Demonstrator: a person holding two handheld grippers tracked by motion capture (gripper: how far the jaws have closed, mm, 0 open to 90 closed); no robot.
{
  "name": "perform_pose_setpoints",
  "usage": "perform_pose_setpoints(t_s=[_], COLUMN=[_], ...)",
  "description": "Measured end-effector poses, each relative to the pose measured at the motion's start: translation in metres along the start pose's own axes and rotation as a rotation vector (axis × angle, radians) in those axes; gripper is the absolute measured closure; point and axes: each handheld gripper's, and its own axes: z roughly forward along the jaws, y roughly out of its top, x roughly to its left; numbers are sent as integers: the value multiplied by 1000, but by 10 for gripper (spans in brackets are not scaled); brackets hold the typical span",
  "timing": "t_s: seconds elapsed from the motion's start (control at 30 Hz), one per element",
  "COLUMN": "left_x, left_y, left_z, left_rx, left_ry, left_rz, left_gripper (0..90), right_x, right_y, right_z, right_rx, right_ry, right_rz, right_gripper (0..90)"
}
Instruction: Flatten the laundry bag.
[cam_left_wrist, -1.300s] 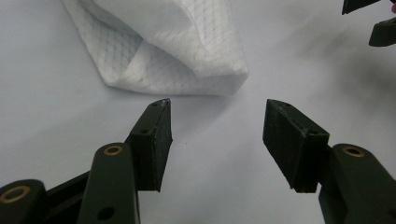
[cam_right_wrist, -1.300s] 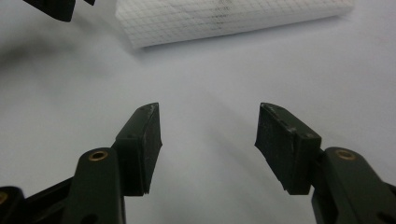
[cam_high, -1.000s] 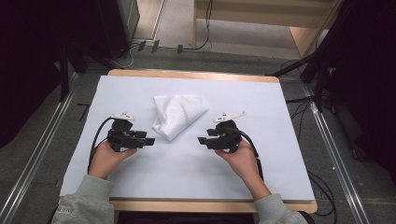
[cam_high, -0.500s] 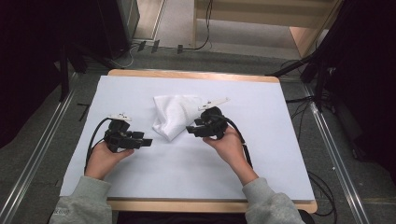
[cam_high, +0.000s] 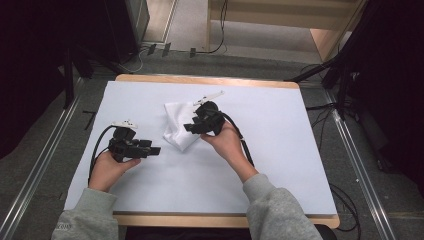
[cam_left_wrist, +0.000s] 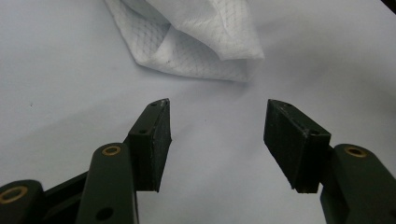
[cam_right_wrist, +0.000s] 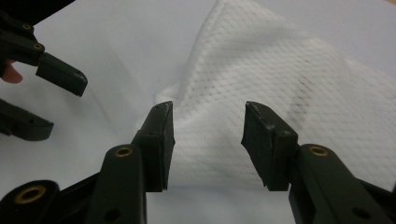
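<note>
Cloth (cam_right_wrist: 280, 93) sits right ahead of your right claw (cam_right_wrist: 208, 121), jaws narrowing but not pinching yet (lining up a corner grab, I'd guess). Left claw (cam_left_wrist: 217, 119) waits spread, cloth just beyond.

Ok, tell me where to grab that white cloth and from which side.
Probably the near pointed corner of the cloth, taken from the person's side. There the folded layers taper to a tip lying flat on the table, with bare surface around it. The left gripper already faces that tip with jaws open and apart from it.
</note>
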Motion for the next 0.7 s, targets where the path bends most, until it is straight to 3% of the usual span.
perform_pose_setpoints(t_s=[0.2,0.63,0.7], left_x=[1,3,3], left_y=[0,0,1], left_z=[-1,-1,-1], left_rx=[-6,-10,-9], left_ry=[-5,-11,-11], left_rz=[-5,-11,-11], left_gripper=[422,424,425], right_x=[7,8,8], right_y=[15,33,35], right_z=[21,74,86], right_rx=[22,36,72], right_ry=[-7,-46,-79], right_rz=[-21,9,12], right_gripper=[537,457,610])
